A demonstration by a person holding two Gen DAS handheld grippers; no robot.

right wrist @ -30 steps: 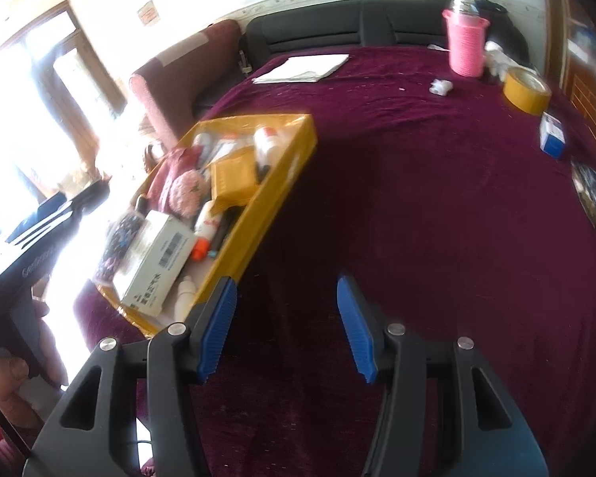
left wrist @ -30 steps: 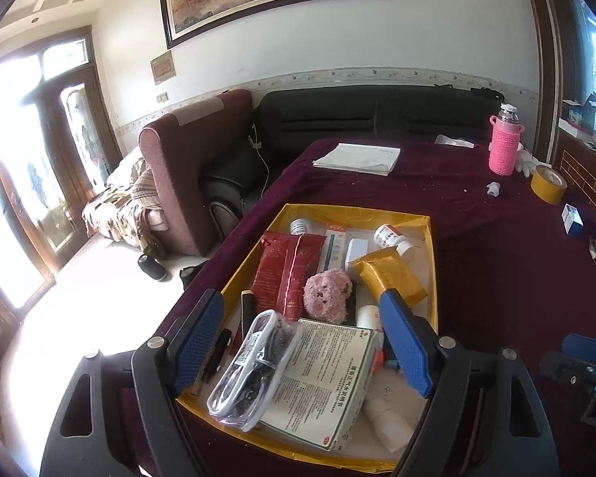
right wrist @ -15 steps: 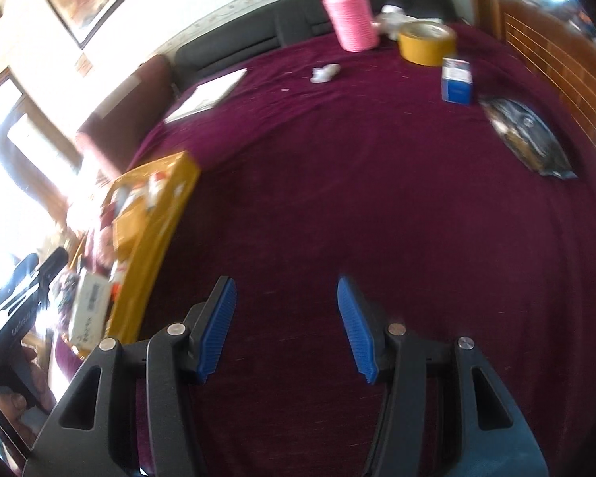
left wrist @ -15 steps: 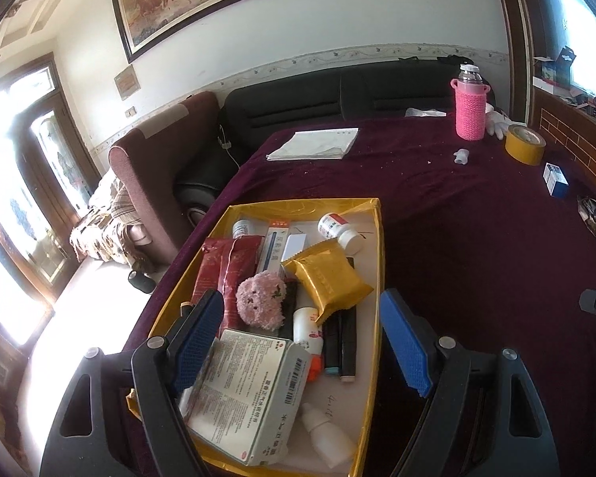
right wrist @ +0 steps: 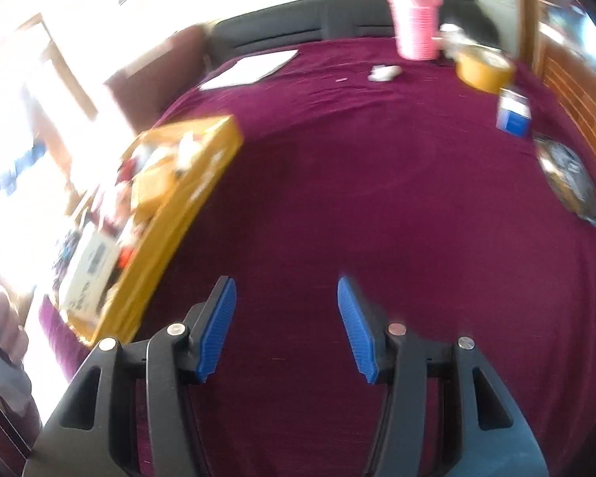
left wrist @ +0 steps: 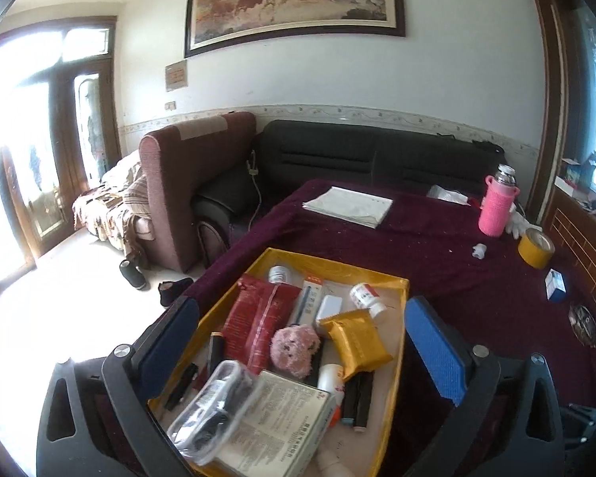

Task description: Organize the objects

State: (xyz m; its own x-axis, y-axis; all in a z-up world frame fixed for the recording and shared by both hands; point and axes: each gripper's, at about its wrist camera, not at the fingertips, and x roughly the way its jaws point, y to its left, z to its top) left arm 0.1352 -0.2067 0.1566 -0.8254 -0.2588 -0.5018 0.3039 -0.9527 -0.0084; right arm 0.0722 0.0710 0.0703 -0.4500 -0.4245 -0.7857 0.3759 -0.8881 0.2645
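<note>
Left gripper hangs with its jaws spread wide over the near half of the yellow tray, nothing between them but open air above the clutter. Under it sits a printed white box with a clear pouch of dark cables leaning on its left edge, and just beyond them a pink fuzzy ball, a gold foil packet and a red packet. A white pill bottle lies near the tray's far right wall. Right gripper has its jaws apart too, empty, over bare maroon counter, with the tray off to its left; that view is blurred. Farther out on the counter: a stack of white papers, a pink-sleeved bottle, a roll of yellow tape just beside it, a small blue-and-white box and a dark foil bag near the right edge. Beyond the counter stands a black sofa.
</note>
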